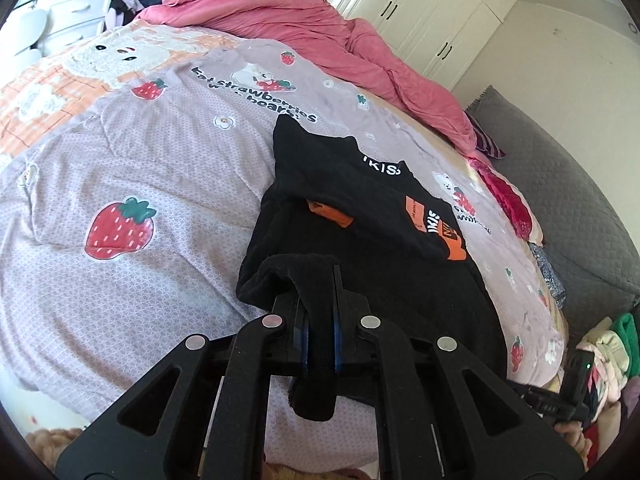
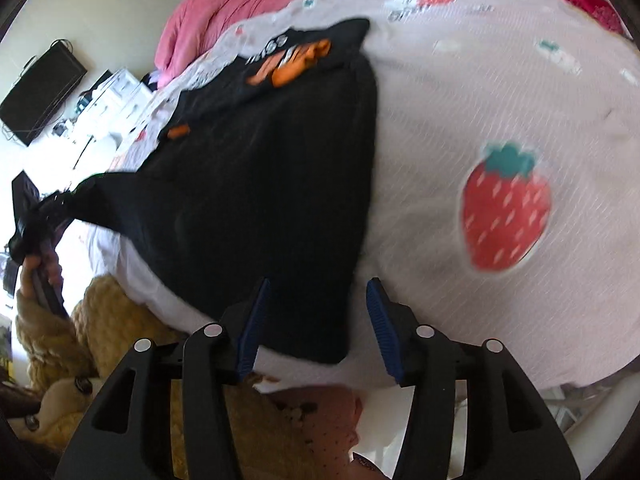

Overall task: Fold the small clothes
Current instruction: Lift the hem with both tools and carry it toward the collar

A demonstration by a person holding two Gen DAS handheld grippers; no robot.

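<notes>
Your left gripper [image 1: 318,312] pinches a corner of the black shirt [image 1: 360,216], which lies on the bed [image 1: 120,160] ahead. Your right gripper [image 2: 316,328] is wide open over another corner. Pull one-sided and the shirt may bunch up.

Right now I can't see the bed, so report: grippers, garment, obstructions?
Left gripper shut on black garment hem. Right gripper open over its near corner, not gripping. Nothing lying on the garment.
</notes>
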